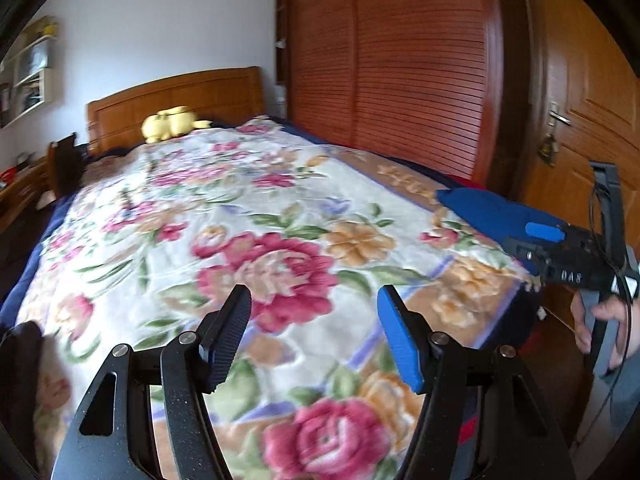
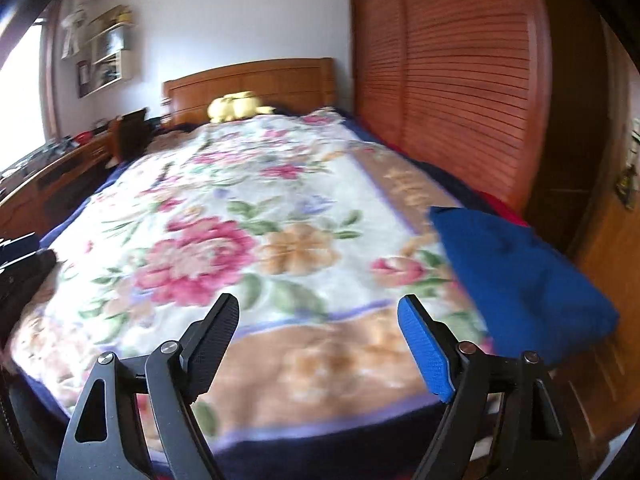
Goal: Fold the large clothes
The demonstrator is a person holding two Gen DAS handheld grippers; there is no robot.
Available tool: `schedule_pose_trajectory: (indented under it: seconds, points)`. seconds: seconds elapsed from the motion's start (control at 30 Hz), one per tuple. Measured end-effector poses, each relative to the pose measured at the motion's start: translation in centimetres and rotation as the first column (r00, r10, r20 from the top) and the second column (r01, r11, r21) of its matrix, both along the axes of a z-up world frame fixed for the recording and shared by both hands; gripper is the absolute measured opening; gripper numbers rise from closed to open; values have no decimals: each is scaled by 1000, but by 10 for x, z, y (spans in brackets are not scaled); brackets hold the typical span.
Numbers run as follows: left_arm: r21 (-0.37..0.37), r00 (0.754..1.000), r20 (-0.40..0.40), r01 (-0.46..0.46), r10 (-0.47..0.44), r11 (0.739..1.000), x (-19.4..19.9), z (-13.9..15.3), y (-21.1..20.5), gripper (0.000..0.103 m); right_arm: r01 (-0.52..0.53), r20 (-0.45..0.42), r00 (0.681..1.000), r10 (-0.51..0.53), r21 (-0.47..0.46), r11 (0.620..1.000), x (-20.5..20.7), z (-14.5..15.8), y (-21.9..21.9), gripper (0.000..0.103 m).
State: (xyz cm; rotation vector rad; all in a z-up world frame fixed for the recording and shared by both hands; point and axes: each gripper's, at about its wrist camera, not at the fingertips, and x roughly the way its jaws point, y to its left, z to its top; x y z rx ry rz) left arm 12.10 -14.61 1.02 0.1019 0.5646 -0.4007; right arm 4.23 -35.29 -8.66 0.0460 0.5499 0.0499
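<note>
Blue folded garment (image 2: 520,280) sits at the near right corner of the bed, lying flat on the floral blanket (image 2: 248,216) with its outer edge reaching the blanket's side. Closest to the lens, the right gripper (image 2: 318,344) hangs over the foot of the bed, its 2 fingers spread wide with nothing between them, 1 black pad and 1 blue pad. Over in the left wrist view, the left gripper (image 1: 314,334) is just as wide apart and empty, hovering above a big pink rose in the blanket print. From that side the right gripper (image 1: 560,248) shows near the right edge, just in front of the blue garment (image 1: 488,212), with the person's hand (image 1: 604,320) below on its handle. At the near left edge a dark bundle of fabric (image 2: 24,276) lies on the blanket; what it is I cannot tell. Further up, the blanket runs the length of the bed to a yellow plush toy (image 2: 236,106) against the wooden headboard (image 2: 256,80). Along the right stands a slatted wooden wardrobe (image 2: 452,80), with a panelled door (image 1: 588,92) nearer the camera. On the left, a desk (image 2: 60,168) and wall shelves (image 2: 108,52).
</note>
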Motion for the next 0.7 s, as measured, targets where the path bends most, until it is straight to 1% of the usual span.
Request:
schedule_pose_trajectory:
  seconds: [0.13,0.27,0.33,0.43,0.57,0.7]
  points:
    - [-16,999,-8,-53,53,998,-9,-2,29,67,-71,13,997,71,-2,997,0,-3,41,83]
    - [9,992,-15,-124,125,992,-17,-7,52,67,-120,11,993,120,-4,993,-4,-3,71,83]
    - [14,987,-13,-158,158,987,-23,-9,64,67,-141,23,990,141,-6,990,-4,-2,84,83]
    - [21,979,2,-202,202,979,-33,-9,78,67,-180,54,982,179,6,984,-15,5,106,83]
    - [15,967,22,-253,253,967,-44,-5,98,67,-225,95,970,224,5,974,-19,7,121,83]
    - [-17,958,44,-285,285,959,-58,6,114,67,-255,137,958,252,3,967,-36,14,130,83]
